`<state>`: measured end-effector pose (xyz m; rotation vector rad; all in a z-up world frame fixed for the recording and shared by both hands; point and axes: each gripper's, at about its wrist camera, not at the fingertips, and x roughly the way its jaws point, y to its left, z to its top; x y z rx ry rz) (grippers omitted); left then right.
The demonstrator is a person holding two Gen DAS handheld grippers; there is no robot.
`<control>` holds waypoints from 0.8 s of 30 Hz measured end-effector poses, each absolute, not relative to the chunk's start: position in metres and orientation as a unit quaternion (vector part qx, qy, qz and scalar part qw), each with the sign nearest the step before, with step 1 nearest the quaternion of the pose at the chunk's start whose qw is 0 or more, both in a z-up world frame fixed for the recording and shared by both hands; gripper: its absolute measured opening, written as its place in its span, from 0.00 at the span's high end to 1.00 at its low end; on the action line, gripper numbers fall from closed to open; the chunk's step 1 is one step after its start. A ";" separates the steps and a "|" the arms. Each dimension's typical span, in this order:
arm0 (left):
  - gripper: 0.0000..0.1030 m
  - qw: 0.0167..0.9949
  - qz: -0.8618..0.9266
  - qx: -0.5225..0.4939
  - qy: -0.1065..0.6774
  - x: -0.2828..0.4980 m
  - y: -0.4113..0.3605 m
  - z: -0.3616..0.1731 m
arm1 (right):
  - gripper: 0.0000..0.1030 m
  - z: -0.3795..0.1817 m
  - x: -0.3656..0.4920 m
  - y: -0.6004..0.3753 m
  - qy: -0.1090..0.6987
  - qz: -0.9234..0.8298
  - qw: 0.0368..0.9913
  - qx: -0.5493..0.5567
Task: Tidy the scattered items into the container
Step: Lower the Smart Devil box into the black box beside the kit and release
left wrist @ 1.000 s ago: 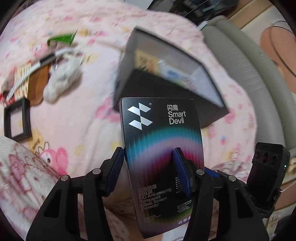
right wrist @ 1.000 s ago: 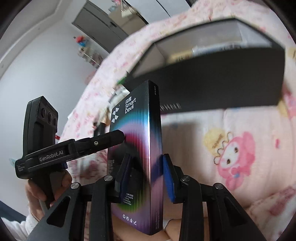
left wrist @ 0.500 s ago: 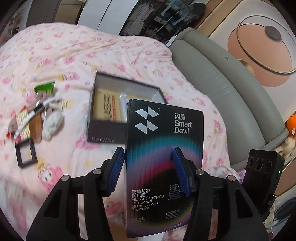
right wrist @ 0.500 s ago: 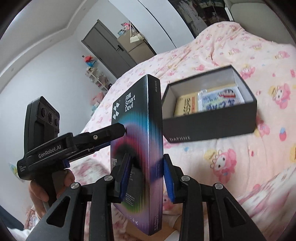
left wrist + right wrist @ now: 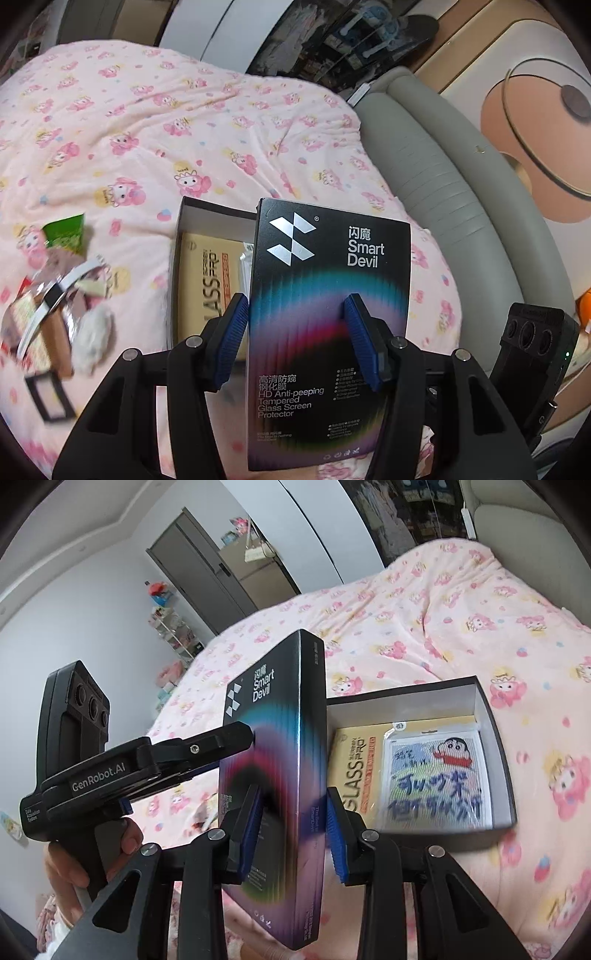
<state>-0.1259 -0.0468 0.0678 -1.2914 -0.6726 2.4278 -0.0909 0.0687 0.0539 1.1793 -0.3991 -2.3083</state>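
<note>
Black glossy flat screen-protector box point(image 5: 328, 325) was clamped by both the left tool point(image 5: 295, 341) and right tool point(image 5: 293, 834), just short of the open black cardboard container point(image 5: 496, 720) ahead. Advice: free one tool, lay it flat inside.

Screen protector box point(image 5: 328, 314) hides box point(image 5: 184, 236) right side; blurred clutter pile point(image 5: 62, 295) at left, items unclear

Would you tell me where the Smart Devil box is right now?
The Smart Devil box is held upright between both grippers, above the bed, just in front of the open black container.
</note>
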 end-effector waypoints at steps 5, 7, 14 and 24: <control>0.46 0.147 0.831 -0.489 -0.223 -0.191 -0.039 0.015 | 0.72 0.010 -0.146 0.078 -0.162 -0.834 0.253 0.463; 0.46 0.139 0.825 -0.507 -0.207 -0.210 -0.033 -0.009 | 0.72 -0.015 -0.167 0.082 -0.167 -0.825 0.254 0.476; 0.48 0.136 0.797 -0.554 -0.200 -0.235 -0.030 -0.074 | 0.72 -0.073 -0.204 0.091 -0.204 -0.800 0.254 0.505; 0.47 0.110 0.829 -0.539 -0.101 -0.226 -0.011 -0.072 | 0.72 -0.084 -0.193 0.080 -0.157 -0.810 0.241 0.511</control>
